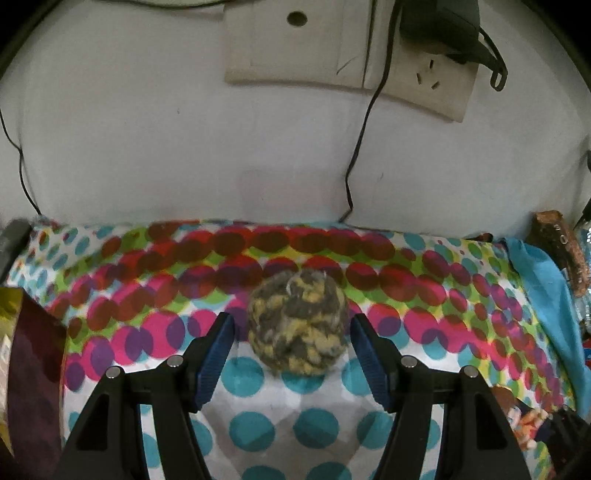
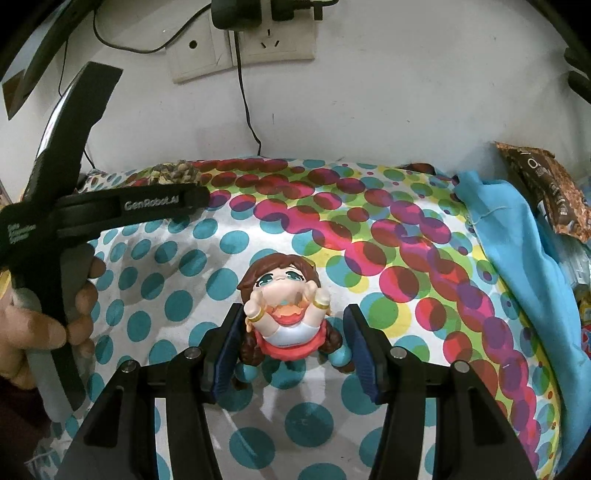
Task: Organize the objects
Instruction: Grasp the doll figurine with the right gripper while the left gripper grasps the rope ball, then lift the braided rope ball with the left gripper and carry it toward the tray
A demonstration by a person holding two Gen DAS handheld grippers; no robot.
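- One doll (image 2: 286,317) stood between the right gripper's (image 2: 293,325) jaws, on the near middle of the dotted cloth (image 2: 406,295); I could not tell whether the pads pressed it or only flanked it.
- The doll had brown hair, teal eyes, both arms raised with gold bangles, a red-and-white dress and blue feet.
- One yarn ball (image 1: 297,321), mottled yellow and grey, sat on the cloth between the left gripper's (image 1: 291,332) jaws, which stood released, with gaps on both sides.
- One hand (image 2: 55,317) at the left held the left gripper's handle.
- Farther right lay one blue cloth (image 2: 517,266) and one brown packet (image 2: 546,192).
- On the far wall (image 1: 147,129): two socket plates (image 1: 288,44), one plugged adapter (image 1: 439,22) with a black cable (image 1: 362,129).
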